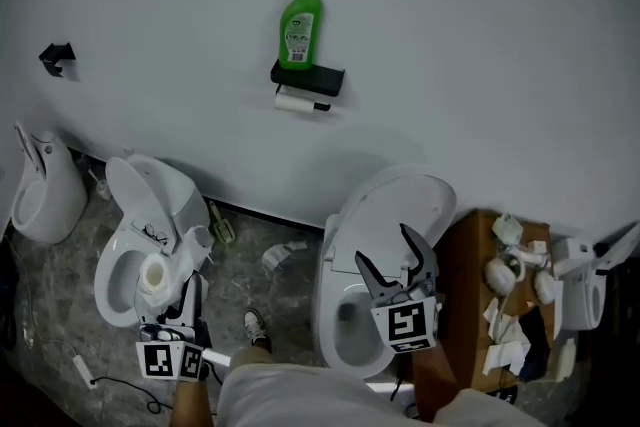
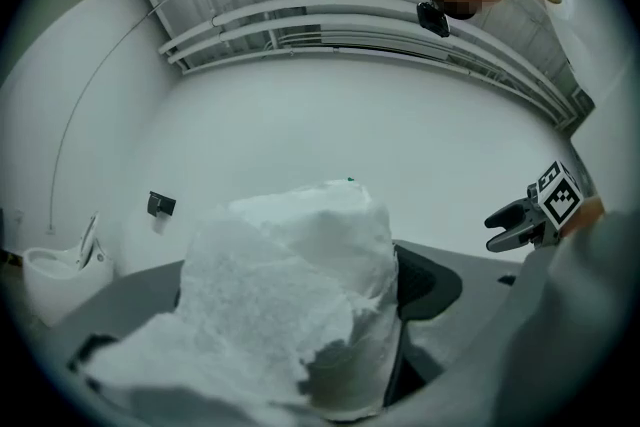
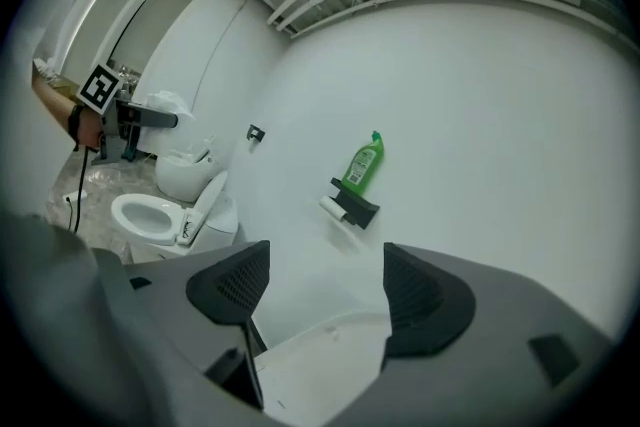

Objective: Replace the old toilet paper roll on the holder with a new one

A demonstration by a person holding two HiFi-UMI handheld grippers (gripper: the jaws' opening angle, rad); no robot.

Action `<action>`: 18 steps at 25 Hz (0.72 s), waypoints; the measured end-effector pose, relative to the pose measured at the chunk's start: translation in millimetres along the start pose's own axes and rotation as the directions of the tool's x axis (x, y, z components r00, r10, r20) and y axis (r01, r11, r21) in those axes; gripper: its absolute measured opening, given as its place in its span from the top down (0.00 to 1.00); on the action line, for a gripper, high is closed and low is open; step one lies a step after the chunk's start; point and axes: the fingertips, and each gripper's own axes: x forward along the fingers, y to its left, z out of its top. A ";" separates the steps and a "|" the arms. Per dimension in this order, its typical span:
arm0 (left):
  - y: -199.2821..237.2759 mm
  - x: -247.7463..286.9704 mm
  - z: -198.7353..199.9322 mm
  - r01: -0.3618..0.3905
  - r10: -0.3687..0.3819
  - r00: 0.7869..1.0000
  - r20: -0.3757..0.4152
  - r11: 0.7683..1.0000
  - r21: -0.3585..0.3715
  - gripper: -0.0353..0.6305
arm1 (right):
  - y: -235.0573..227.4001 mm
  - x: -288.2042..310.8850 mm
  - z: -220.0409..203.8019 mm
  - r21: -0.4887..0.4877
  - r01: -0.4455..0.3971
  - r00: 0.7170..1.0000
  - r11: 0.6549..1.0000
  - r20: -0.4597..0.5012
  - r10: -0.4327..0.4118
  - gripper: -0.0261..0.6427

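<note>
My left gripper point(image 1: 172, 303) grips the new roll point(image 2: 300, 295), whose outer sheet is torn loose. My right gripper point(image 3: 315, 287) is open and empty. The old roll point(image 1: 295, 102) hangs under the wall holder point(image 1: 308, 76). A careless tug could topple the bottle point(image 1: 299, 25) on top.

Three white ceramic toilets point(image 1: 392, 203) stood in clear sight, with one green plastic cleaner bottle point(image 1: 298, 33), two black wall-mounted holders point(image 1: 326, 78) and two white toilet paper rolls point(image 2: 290, 295).
</note>
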 end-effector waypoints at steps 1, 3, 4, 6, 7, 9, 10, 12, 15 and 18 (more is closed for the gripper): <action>9.5 16.9 2.2 0.011 -0.011 1.000 0.007 1.000 -0.003 0.41 | 1.1 20.1 11.0 -0.026 -0.004 1.000 1.000 -0.003 0.004 0.47; 29.5 49.4 4.2 0.032 -0.032 0.999 0.010 0.999 -0.012 0.41 | 1.5 59.0 33.0 -0.073 0.001 1.000 0.997 -0.012 -0.002 0.47; 39.0 64.3 4.3 0.041 -0.041 0.999 0.007 0.999 -0.017 0.41 | 0.8 75.9 42.7 -0.089 0.007 1.000 0.996 -0.018 -0.009 0.47; 56.5 90.6 5.6 0.058 -0.058 0.998 0.008 0.998 -0.022 0.41 | -2.1 104.4 57.8 -0.111 0.020 0.999 0.994 -0.028 -0.023 0.47; 64.9 102.2 6.7 0.066 -0.066 0.998 0.011 0.998 -0.022 0.41 | -3.2 116.8 63.0 -0.120 0.025 0.999 0.993 -0.033 -0.029 0.47; 78.1 124.0 6.6 0.086 -0.085 0.996 0.007 0.996 -0.019 0.41 | -4.1 139.2 67.9 -0.136 0.032 0.998 0.990 -0.045 -0.039 0.47; 81.4 134.3 5.0 0.096 -0.096 0.995 0.001 0.995 -0.024 0.41 | -4.6 149.3 68.3 -0.143 0.033 0.998 0.989 -0.052 -0.041 0.47; 80.6 152.7 -0.7 0.120 -0.120 0.993 -0.013 0.992 -0.042 0.41 | -6.1 167.9 67.3 -0.150 0.028 0.997 0.988 -0.069 -0.039 0.47; 69.7 177.2 -13.4 0.156 -0.159 0.986 -0.043 0.986 -0.061 0.41 | -9.3 195.4 61.4 -0.160 0.006 0.996 0.987 -0.090 -0.021 0.47; 62.6 201.5 -15.1 0.169 -0.172 0.984 -0.048 0.984 -0.056 0.41 | -12.7 224.1 53.7 -0.177 -0.015 0.994 0.984 -0.110 -0.005 0.47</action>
